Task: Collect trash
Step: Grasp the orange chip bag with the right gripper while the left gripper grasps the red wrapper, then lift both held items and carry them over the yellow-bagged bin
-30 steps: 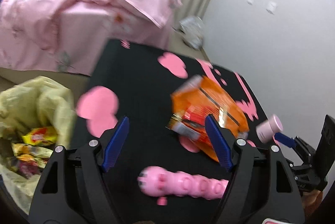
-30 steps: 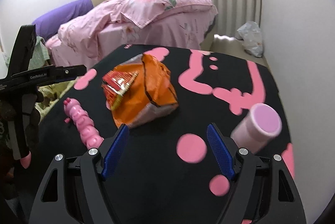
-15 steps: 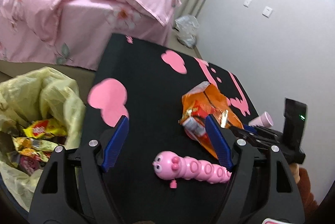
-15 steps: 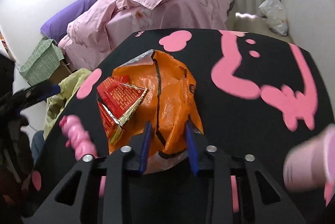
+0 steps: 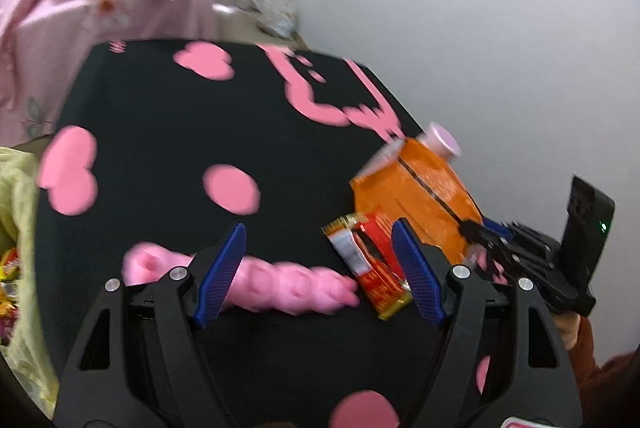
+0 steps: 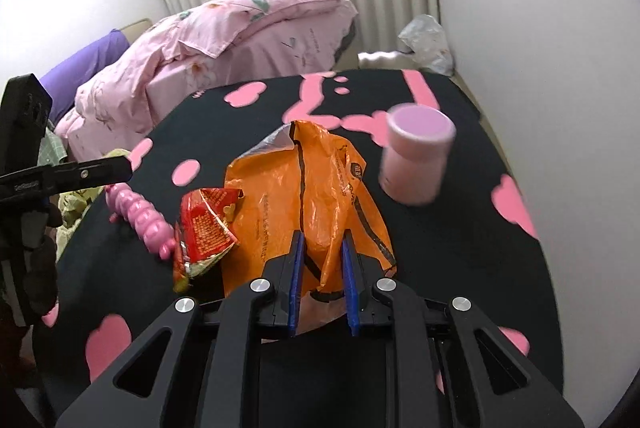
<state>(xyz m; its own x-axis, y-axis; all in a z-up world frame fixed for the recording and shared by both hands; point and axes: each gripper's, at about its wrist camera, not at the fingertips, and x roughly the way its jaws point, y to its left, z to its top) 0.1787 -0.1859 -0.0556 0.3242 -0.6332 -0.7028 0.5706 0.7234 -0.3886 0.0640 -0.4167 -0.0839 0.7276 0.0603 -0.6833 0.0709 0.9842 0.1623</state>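
On the black tabletop (image 6: 460, 260) with its pink blotches, an orange plastic bag (image 6: 288, 195) lies crumpled and flat-ish, its long axis running from the right tool (image 6: 322, 280) away toward the far edge, where a torn silvery lip forms its far end. Dark seam lines run along that same axis. The right tool has just been closing its jaws, and its blue pads now pinch a raised fold at the bag's near end, the jaws narrow with orange film bunched between them. A red and gold snack wrapper (image 6: 204, 228), creased and partly opened, rests against the bag's left side, its long axis tilted from near-left to far-right. Just left of the wrapper lies a pink segmented caterpillar toy (image 6: 138, 214), touching or nearly touching it. A pink cylindrical cup (image 6: 416, 155) is blurred near the bag's far right.

From the left wrist view, the left tool (image 5: 318, 276) stands wide with nothing pressed between its pads; the toy (image 5: 288, 286) and the wrapper (image 5: 368, 264) lie across the gap beyond them. A yellow trash bag (image 5: 16, 211) holding wrappers sits off the tabletop's left edge.
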